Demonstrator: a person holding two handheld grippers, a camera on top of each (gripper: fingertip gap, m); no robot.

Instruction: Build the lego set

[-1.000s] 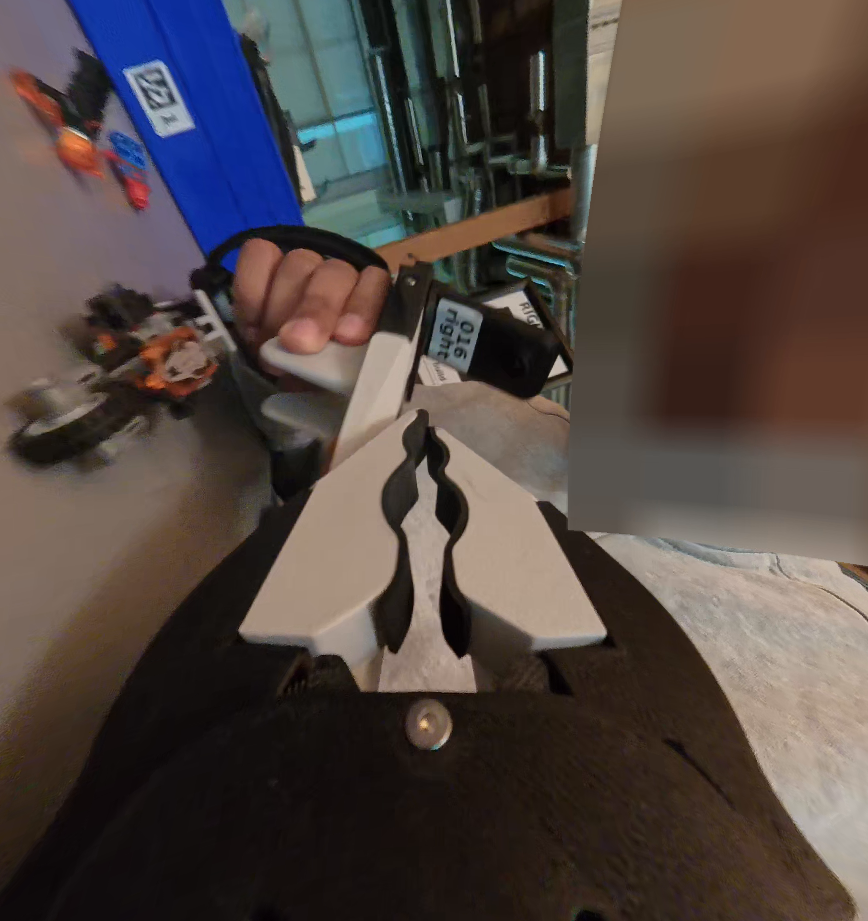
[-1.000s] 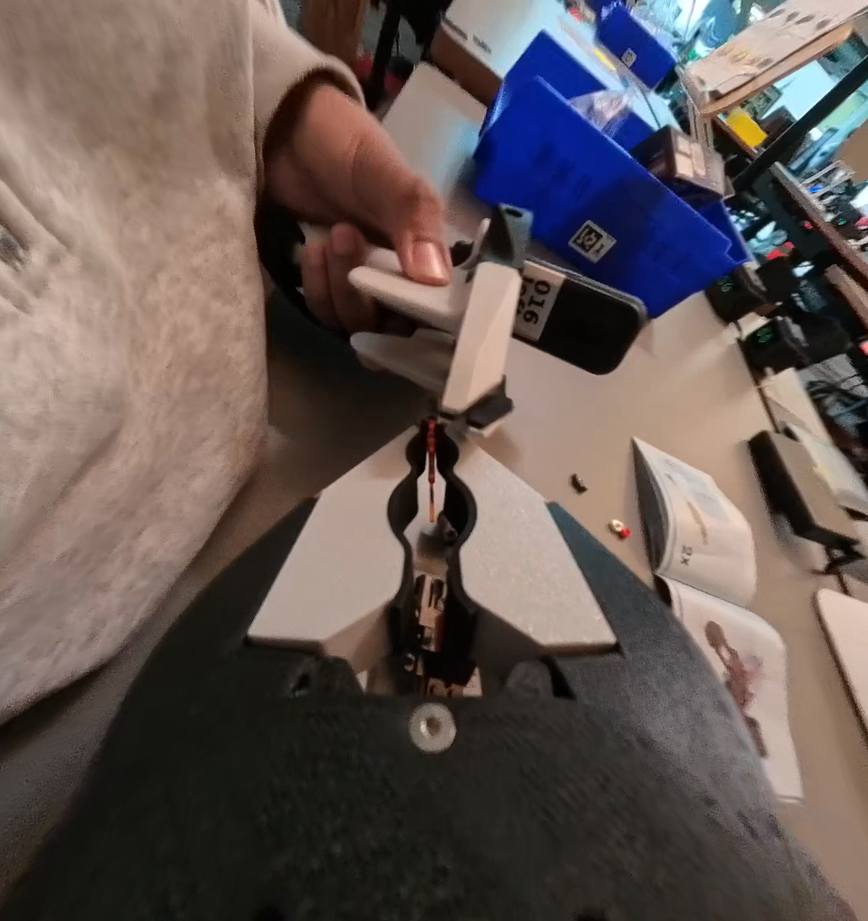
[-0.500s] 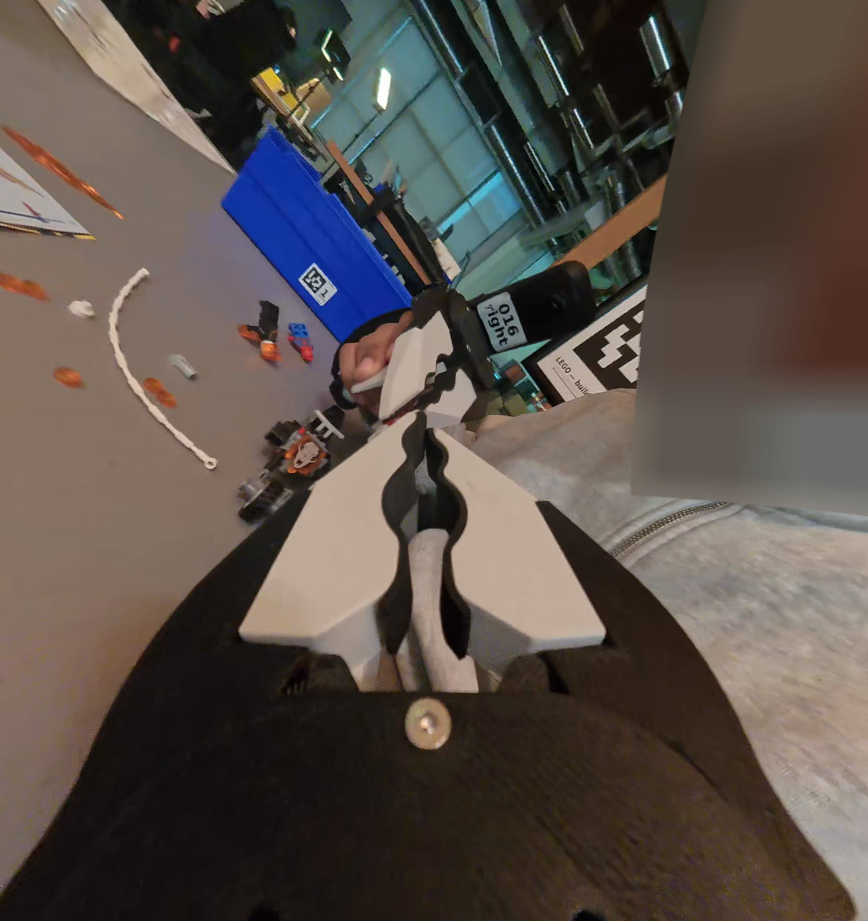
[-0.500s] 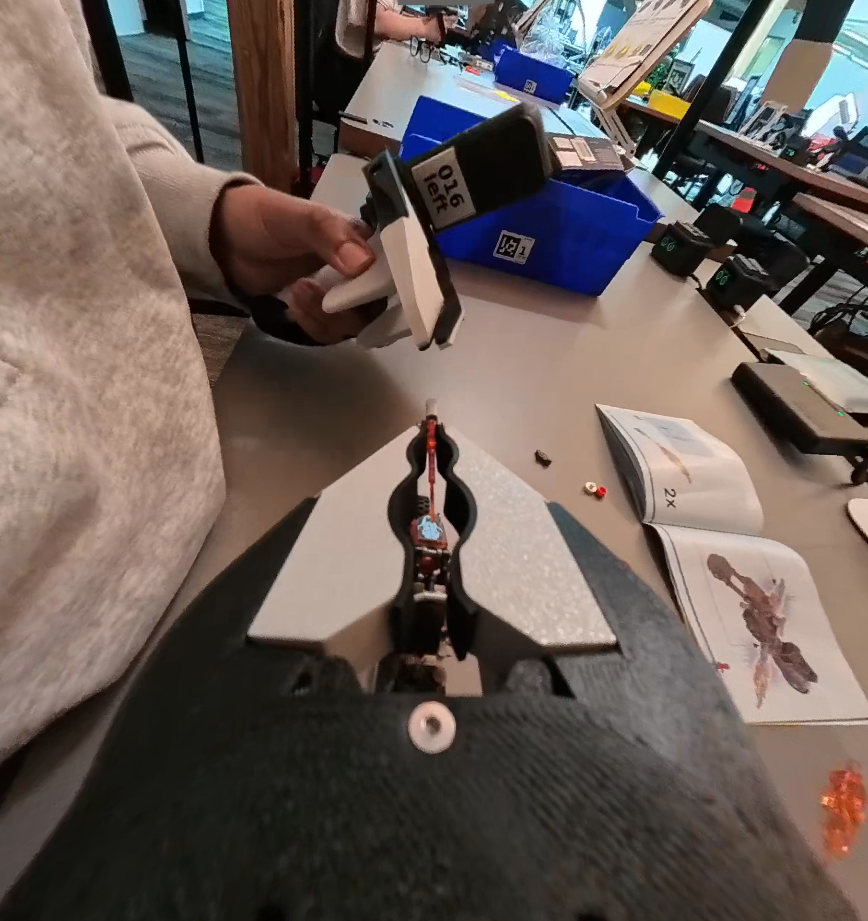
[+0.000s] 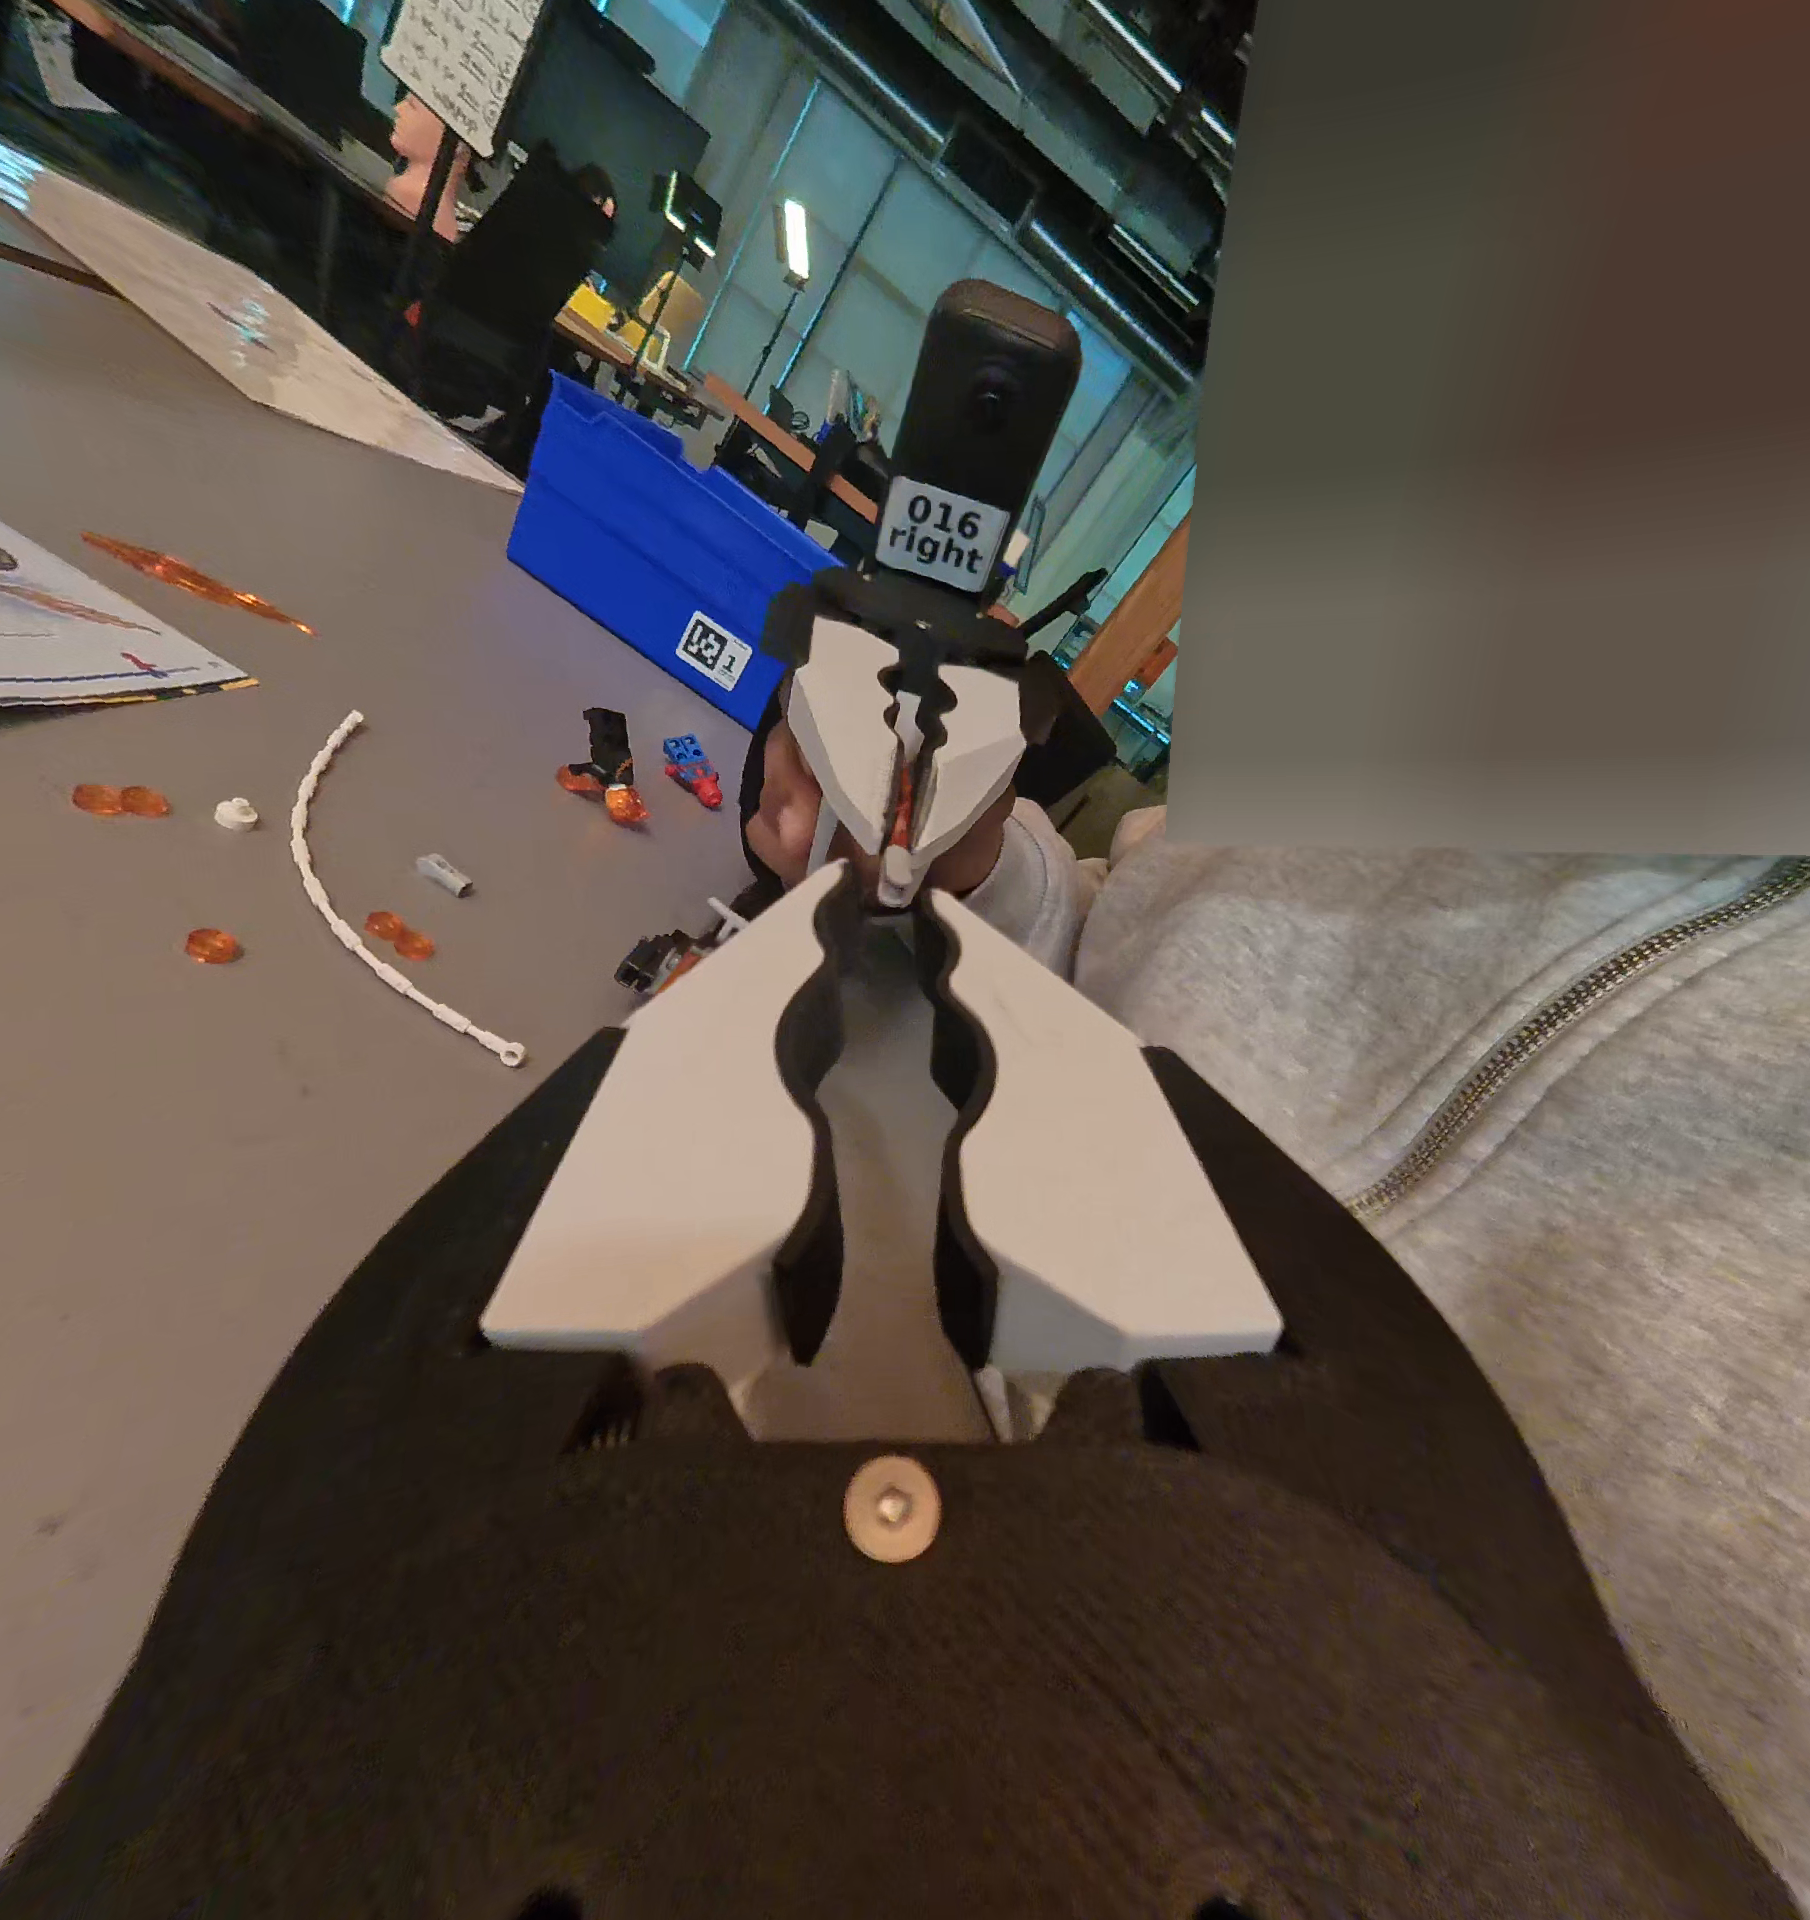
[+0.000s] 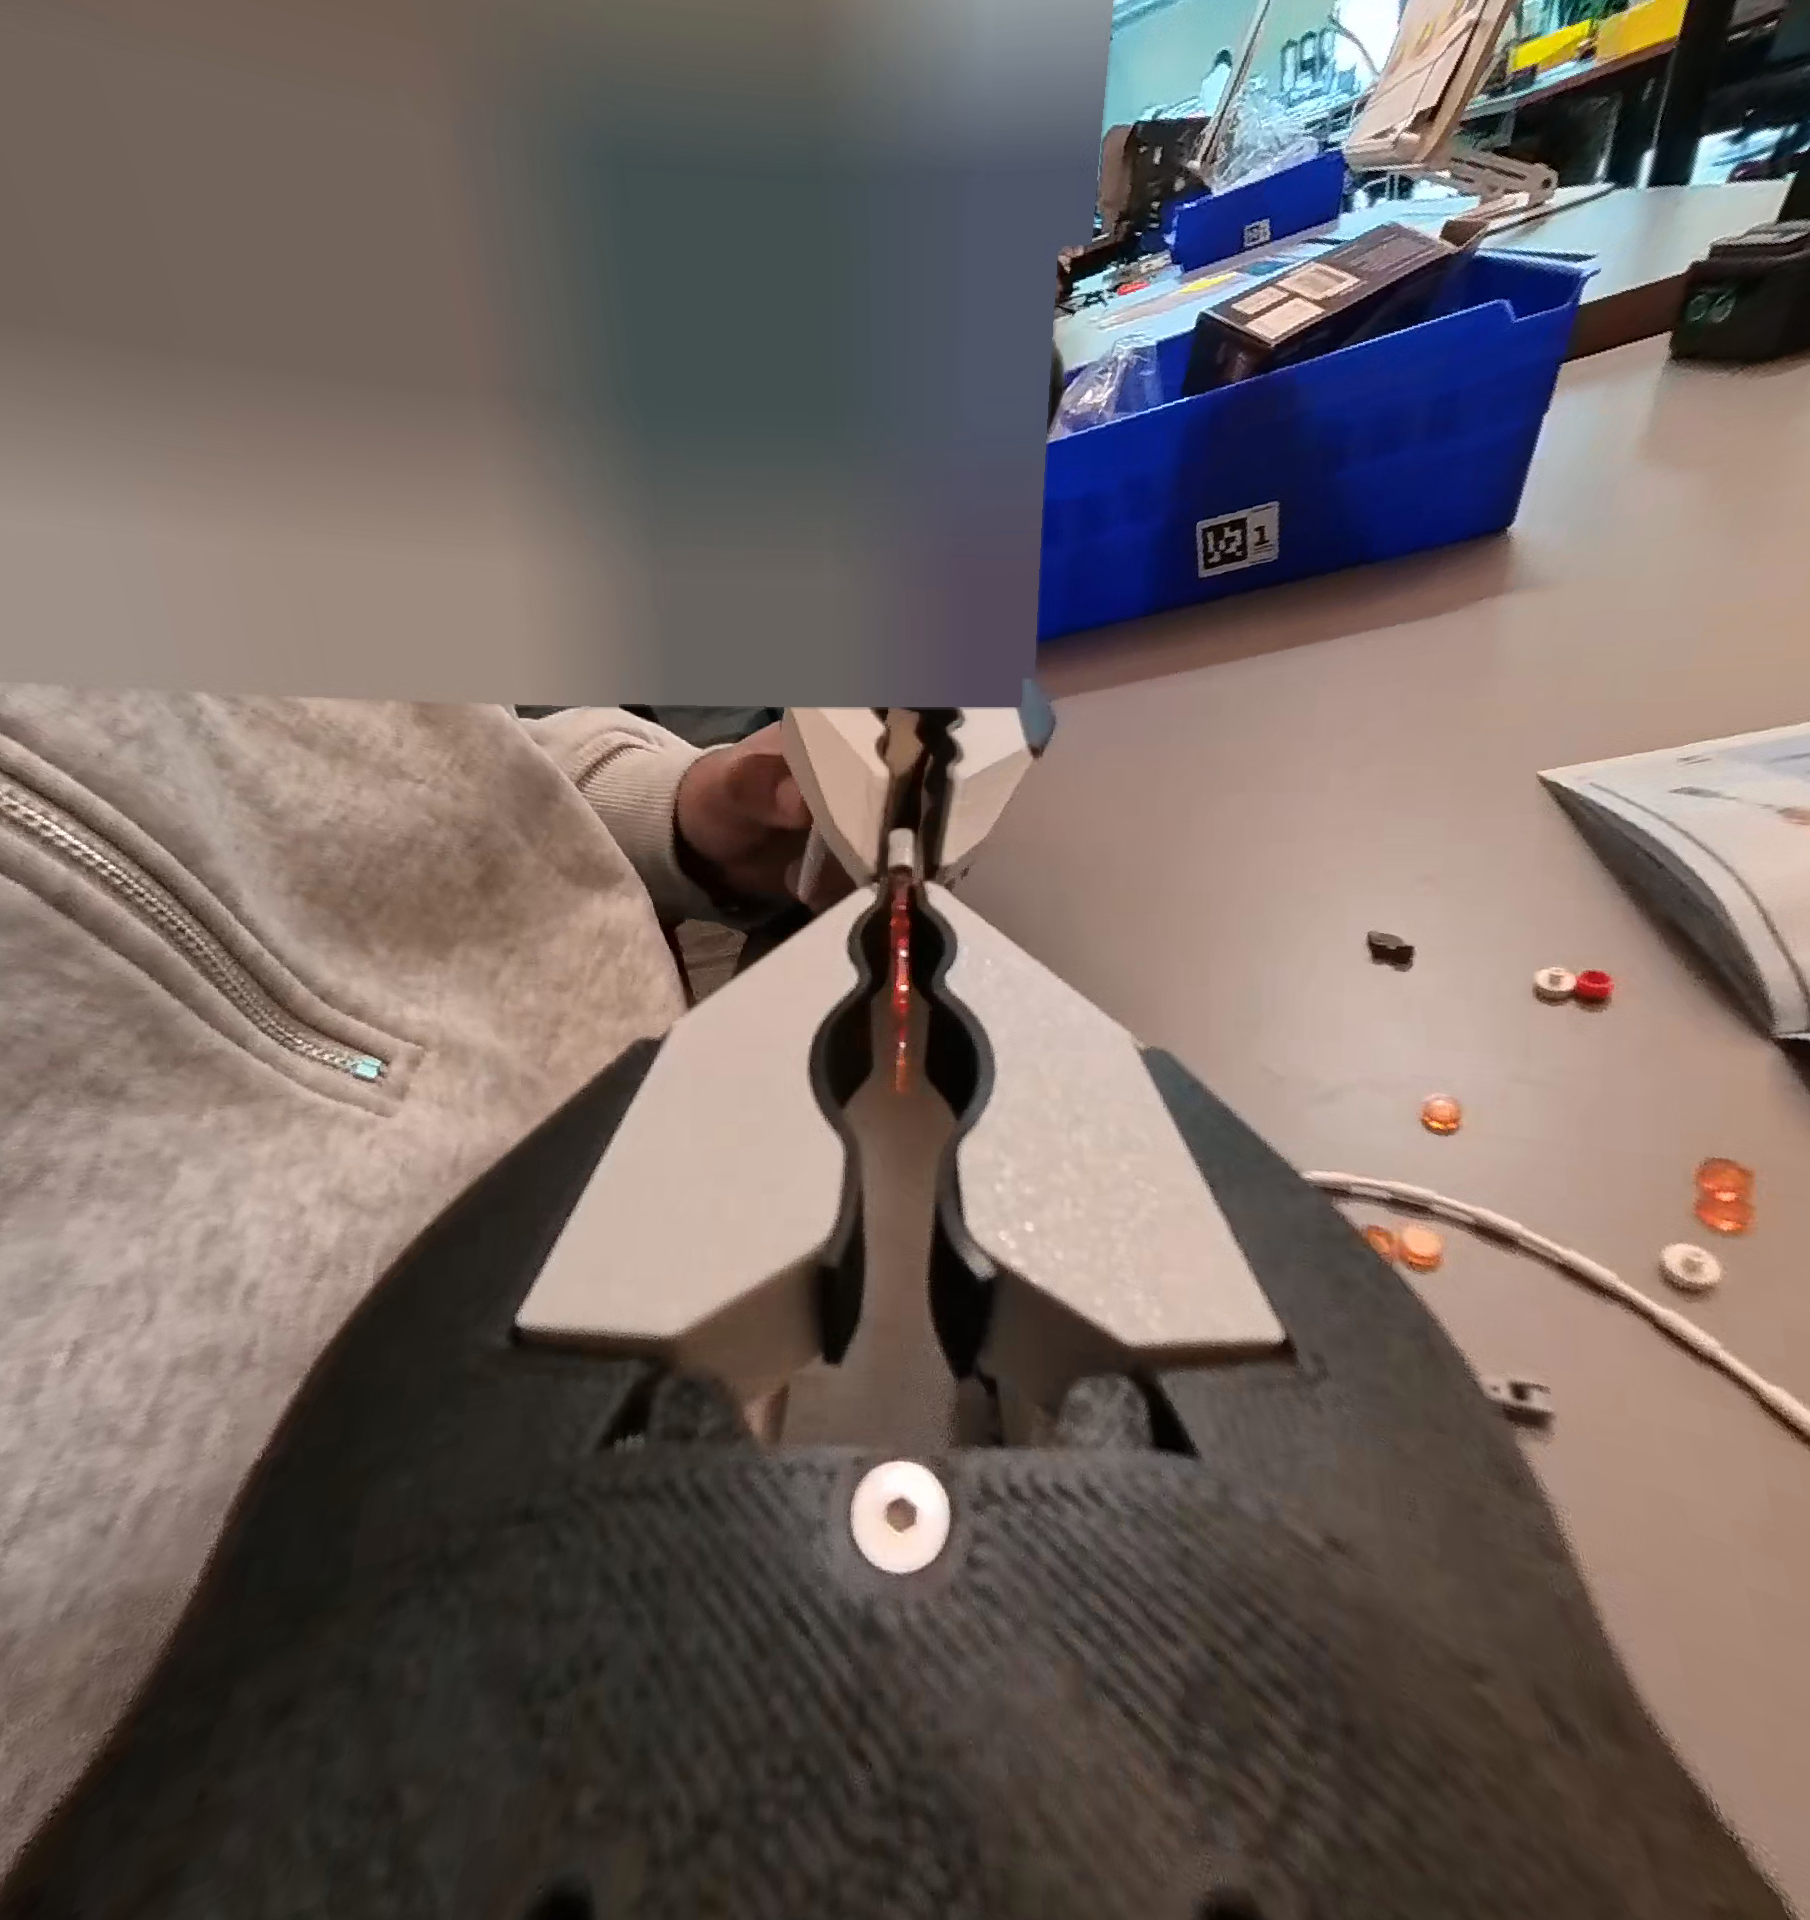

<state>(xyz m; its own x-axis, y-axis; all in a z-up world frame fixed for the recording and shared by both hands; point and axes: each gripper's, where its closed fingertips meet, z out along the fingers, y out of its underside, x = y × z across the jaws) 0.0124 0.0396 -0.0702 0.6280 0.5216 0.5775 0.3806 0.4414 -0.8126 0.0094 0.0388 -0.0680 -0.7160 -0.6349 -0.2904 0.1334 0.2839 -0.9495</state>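
My two grippers tip to tip, right gripper (image 6: 899, 902) pinching one thin translucent orange lego blade (image 6: 899, 1023), left gripper (image 5: 878, 883) narrowed on a small white stud (image 5: 893, 864), four round orange studs (image 6: 1724, 1195) on my smooth grey table (image 6: 1296, 831).

left wrist: faces right gripper (image 5: 899, 873) closely | right wrist: opposite | shared: table (image 5: 205, 1143)
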